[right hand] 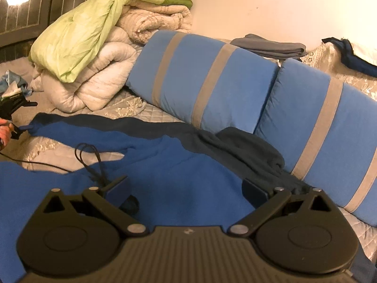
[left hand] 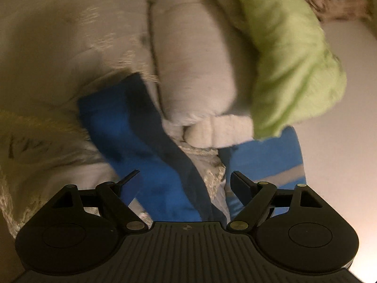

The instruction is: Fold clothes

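A bright blue fleece garment [right hand: 179,165] with dark navy panels [right hand: 247,146] lies spread on the quilted bed cover [right hand: 150,115]. Its long sleeve [right hand: 77,127] stretches off to the left. My right gripper [right hand: 186,188] is open, its fingers wide apart just above the garment's body. In the left wrist view, which is blurred, my left gripper [left hand: 186,184] is open too, with the blue sleeve [left hand: 141,129] running between its fingers. Seen from the right wrist, the left gripper [right hand: 16,118] sits at the sleeve's tip, held by a hand at the frame edge.
Two blue cushions with grey stripes [right hand: 212,77] lean along the wall. A pile of white quilts [right hand: 94,82] under a green blanket [right hand: 77,30] stands at the back left. Folded grey clothes [right hand: 271,46] and a dark blue item [right hand: 353,59] lie behind. A black cord [right hand: 92,162] crosses the garment.
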The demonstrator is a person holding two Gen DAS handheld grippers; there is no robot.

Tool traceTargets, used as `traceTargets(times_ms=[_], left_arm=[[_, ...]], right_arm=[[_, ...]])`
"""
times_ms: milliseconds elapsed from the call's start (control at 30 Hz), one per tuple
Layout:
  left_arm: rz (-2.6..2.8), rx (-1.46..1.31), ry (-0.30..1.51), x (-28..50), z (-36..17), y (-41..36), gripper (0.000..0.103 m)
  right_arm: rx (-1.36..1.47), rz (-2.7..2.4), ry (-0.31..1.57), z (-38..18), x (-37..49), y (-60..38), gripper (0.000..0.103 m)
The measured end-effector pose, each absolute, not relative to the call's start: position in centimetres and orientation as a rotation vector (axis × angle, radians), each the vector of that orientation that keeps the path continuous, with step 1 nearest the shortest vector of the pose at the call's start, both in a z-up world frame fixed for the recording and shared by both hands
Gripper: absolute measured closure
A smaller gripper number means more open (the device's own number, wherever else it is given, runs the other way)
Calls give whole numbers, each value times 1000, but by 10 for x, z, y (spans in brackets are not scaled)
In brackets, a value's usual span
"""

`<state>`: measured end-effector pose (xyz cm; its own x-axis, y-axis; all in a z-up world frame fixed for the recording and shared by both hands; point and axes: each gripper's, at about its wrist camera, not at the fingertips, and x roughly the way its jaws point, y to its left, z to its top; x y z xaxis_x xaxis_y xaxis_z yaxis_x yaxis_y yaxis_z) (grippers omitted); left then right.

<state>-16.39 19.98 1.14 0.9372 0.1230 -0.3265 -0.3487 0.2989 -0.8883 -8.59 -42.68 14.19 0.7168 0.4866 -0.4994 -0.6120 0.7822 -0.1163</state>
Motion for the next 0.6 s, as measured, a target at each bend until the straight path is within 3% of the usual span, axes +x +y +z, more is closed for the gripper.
traceTargets(times_ms=[400, 600], left_arm=[[494, -1416, 68, -181, -35, 226, 23], [518, -1411, 61, -174, -43, 235, 44]], right_arm=[[-138, 575, 568, 105, -83, -436, 0], [-155, 583, 578, 95, -89, -437, 0]])
